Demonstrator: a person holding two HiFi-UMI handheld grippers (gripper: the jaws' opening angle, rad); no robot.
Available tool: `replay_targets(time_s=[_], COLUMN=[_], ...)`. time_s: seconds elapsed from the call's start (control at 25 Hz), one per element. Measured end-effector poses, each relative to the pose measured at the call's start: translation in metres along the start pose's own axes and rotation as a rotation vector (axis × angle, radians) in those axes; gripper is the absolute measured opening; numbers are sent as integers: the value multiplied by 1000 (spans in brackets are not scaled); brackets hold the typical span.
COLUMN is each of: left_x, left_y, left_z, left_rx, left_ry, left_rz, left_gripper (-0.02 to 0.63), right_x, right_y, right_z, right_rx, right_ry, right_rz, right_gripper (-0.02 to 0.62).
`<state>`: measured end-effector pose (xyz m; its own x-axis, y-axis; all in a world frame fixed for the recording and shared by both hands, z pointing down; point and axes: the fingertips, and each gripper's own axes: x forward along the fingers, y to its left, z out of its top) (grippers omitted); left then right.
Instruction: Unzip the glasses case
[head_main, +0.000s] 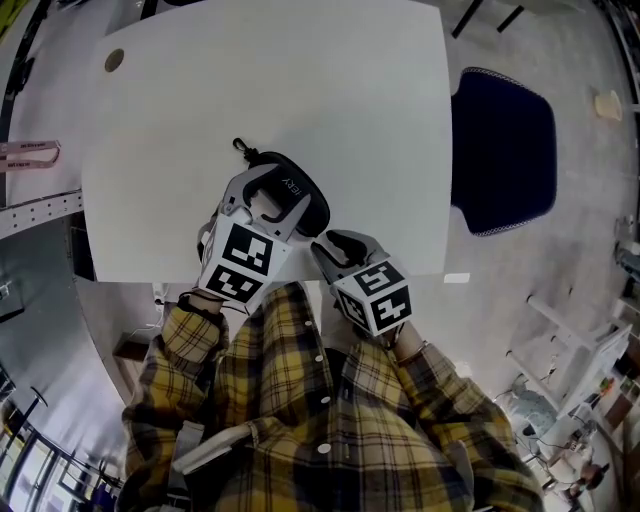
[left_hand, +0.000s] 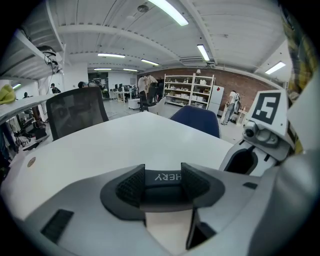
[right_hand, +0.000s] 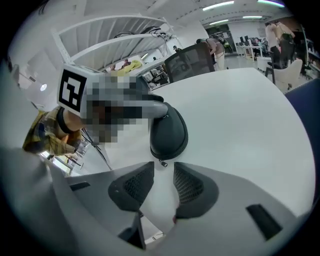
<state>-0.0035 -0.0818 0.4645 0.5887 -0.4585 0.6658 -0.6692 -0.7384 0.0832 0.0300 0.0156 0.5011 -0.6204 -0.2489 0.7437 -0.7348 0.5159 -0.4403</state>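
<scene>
Near the front edge of the white tabletop (head_main: 300, 80) lies the black oval hard-shell glasses case (head_main: 305, 193), clamped in the jaws of the left gripper (left_hand: 162, 179). The right gripper (right_hand: 162, 180) has its jaws apart and empty. The case seems light, stiff and slick, so pinch its small zipper pull (right_hand: 162, 163).

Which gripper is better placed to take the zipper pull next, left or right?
Right, most likely. The right gripper has its jaws apart and empty, with what looks like the zipper pull just ahead of them. The left gripper is clamped on the glasses case, steadying it.
</scene>
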Motion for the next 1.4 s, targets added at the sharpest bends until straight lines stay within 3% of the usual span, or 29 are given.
replay_targets(time_s=[0.36,0.56,0.76,1.12,1.4], left_x=[0,-2,-1,-1,-3], left_y=[-4,-4,-4,-2,-4], left_z=[3,4,2,3,2], left_rx=[-3,1,0,0,21], left_ry=[-3,-8,-11,-28,-43], left_rz=[-1,0,-2,7,18], left_gripper=[230,229,229,225,224], right_x=[13,8,10,8,4], right_y=[-4,-9,-6,-4,-6], right_z=[-1,0,-3,-5,-6], right_rx=[-154,-255,-262,-190,-231], right_ry=[-37,-57,-42,-40,-25], right_rz=[-179,-286,-281,-215,-223], right_gripper=[100,58,3,-2,-2])
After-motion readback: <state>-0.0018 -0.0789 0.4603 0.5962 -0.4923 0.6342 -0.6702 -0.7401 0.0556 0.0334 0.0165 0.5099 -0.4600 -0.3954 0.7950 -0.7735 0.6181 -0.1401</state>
